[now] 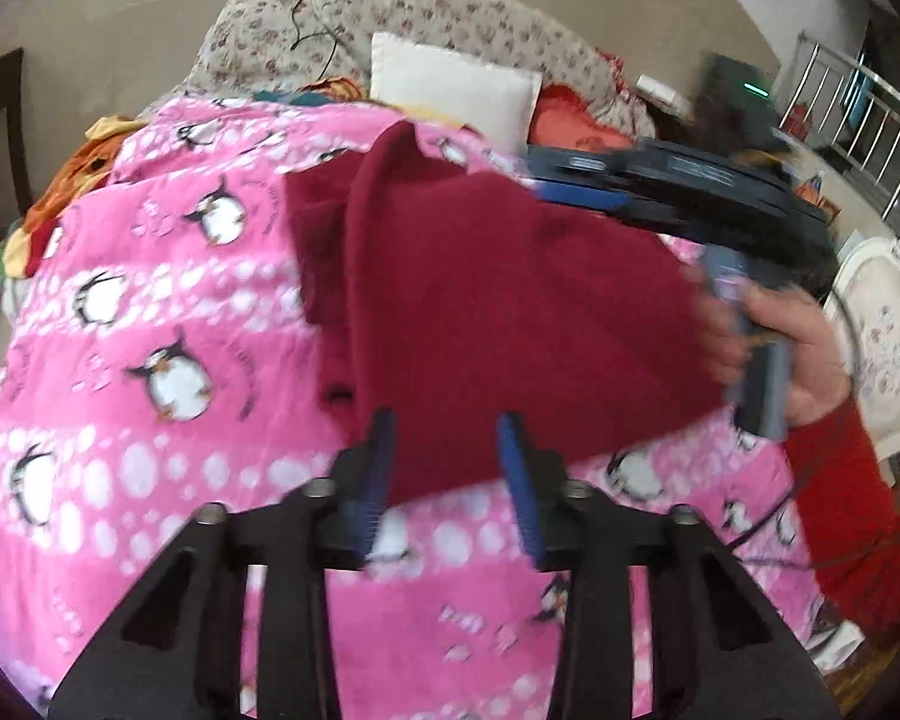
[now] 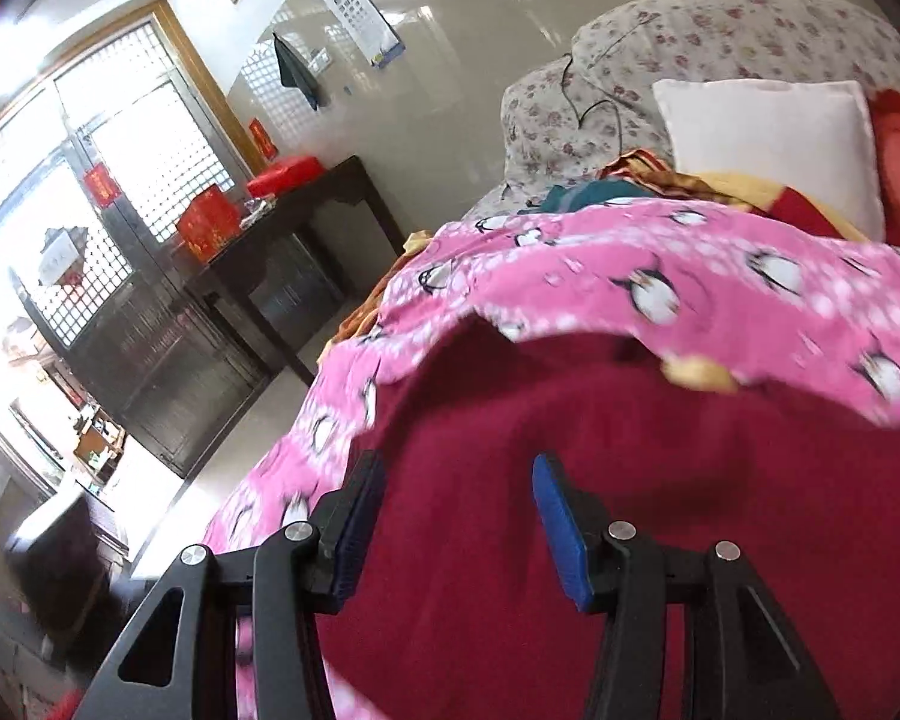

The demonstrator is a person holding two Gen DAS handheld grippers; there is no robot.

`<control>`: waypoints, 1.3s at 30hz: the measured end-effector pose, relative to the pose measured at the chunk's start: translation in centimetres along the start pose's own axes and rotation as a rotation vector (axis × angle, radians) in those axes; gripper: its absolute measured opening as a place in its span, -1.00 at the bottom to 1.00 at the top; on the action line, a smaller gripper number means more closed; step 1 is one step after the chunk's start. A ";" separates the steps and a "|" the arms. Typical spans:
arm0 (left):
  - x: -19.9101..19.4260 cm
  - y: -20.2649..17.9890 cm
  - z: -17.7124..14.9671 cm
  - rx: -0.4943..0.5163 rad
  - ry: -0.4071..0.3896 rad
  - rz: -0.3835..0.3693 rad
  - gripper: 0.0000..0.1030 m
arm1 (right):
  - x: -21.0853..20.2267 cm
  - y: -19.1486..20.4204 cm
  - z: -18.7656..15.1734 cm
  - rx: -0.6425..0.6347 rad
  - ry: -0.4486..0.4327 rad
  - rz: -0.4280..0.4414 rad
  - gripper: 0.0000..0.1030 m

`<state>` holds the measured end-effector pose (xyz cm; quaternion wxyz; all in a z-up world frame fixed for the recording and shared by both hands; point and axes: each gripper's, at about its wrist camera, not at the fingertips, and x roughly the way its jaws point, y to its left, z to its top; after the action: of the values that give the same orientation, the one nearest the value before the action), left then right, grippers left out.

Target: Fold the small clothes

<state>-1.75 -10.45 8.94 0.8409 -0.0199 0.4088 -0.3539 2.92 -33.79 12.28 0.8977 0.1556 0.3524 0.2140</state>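
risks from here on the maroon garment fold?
1. The left claw is open over the near hem of the garment, so that edge is loose and may slide.
2. The right claw is also open; the half-made fold could fall back.
3. Both views are blurred; a regrasp may pinch the pink blanket too.

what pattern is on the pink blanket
Penguins and white dots on the pink blanket, clearest in the left wrist view.

Left wrist view: looks forward and down along its claw (image 1: 447, 456), close over the bed (image 1: 150, 420), facing the headboard end.
Right wrist view: low and close above the bed, facing the headboard end and the window wall.
Shared: pink penguin blanket (image 2: 720, 276), maroon garment (image 1: 480, 312), white pillow (image 1: 450, 84).
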 end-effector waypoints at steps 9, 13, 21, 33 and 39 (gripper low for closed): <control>4.3 2.6 0.6 -0.118 0.005 0.024 -0.25 | 11.9 1.0 3.3 -0.065 0.067 -0.134 0.02; 4.1 3.5 0.7 -0.153 -0.004 -0.018 -0.25 | 11.6 2.0 3.5 -0.134 0.086 -0.147 0.06; 2.1 3.1 0.1 -0.174 -0.074 -0.035 0.09 | 9.5 2.1 1.6 -0.087 0.097 -0.051 0.06; 0.7 4.3 1.7 -0.265 -0.140 0.080 0.33 | 0.8 0.9 -1.0 -0.031 0.006 -0.067 0.11; 2.8 5.0 3.8 -0.294 -0.126 0.175 0.33 | -2.6 -1.2 -2.8 0.081 -0.073 -0.047 0.18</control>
<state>5.01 -9.37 7.98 0.8804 -0.1292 0.4030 -0.2139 -0.44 -35.77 11.22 0.9078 0.1911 0.3311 0.1725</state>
